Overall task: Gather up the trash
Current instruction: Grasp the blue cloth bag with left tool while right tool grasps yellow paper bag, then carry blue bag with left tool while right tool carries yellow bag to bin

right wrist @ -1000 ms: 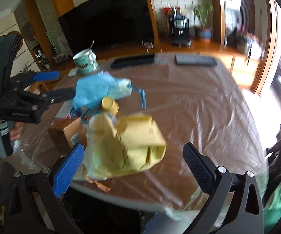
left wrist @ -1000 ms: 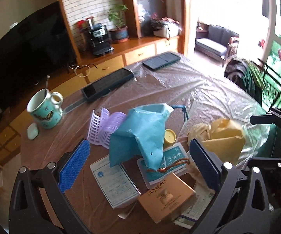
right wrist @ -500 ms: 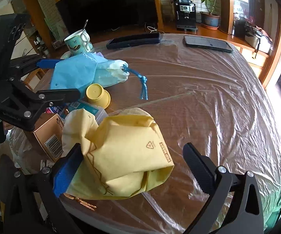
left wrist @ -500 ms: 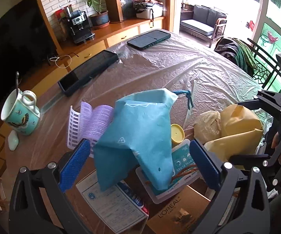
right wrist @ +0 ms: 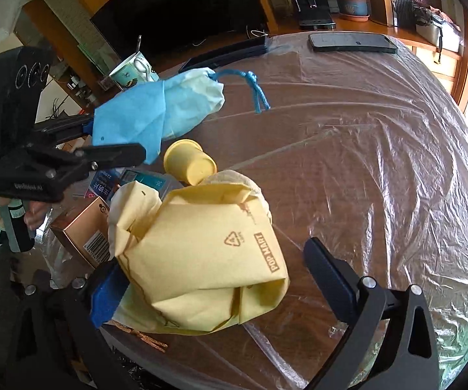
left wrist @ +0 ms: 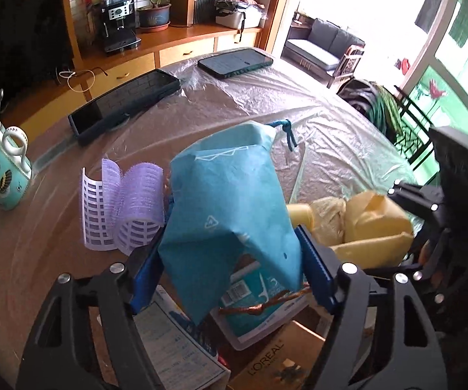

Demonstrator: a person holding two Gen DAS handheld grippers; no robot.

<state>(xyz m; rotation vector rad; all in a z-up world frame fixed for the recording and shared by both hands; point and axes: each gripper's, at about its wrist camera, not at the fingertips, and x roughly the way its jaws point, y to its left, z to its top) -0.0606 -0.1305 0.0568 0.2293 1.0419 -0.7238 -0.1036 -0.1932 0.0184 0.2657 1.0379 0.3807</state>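
A: Nearest you, your left gripper (left wrist: 230,274) has just been closing. Its blue pads (left wrist: 315,273) now sit against both sides of the blue drawstring bag (left wrist: 230,204), so it grips the bag's lower end.

B: And your right gripper (right wrist: 211,287)?

A: Spread wide. The left pad touches the yellow paper bag (right wrist: 201,260); the right one stands clear of it at 3 o'clock. Nothing is clamped.

B: What's under the bags?

A: In the left view, a L'Oreal box (left wrist: 279,357) at 6 o'clock, a teal packet (left wrist: 253,305) above it, and a white leaflet box (left wrist: 175,351) at 7.

B: Further out?

A: A yellow cup (right wrist: 190,164) lies on its side between the two bags. Purple hair rollers (left wrist: 126,208) sit at 9 o'clock and a mug (left wrist: 0,175) beyond them. Two dark tablets (left wrist: 123,104) lie at the far edge of the plastic-covered table (right wrist: 380,162).
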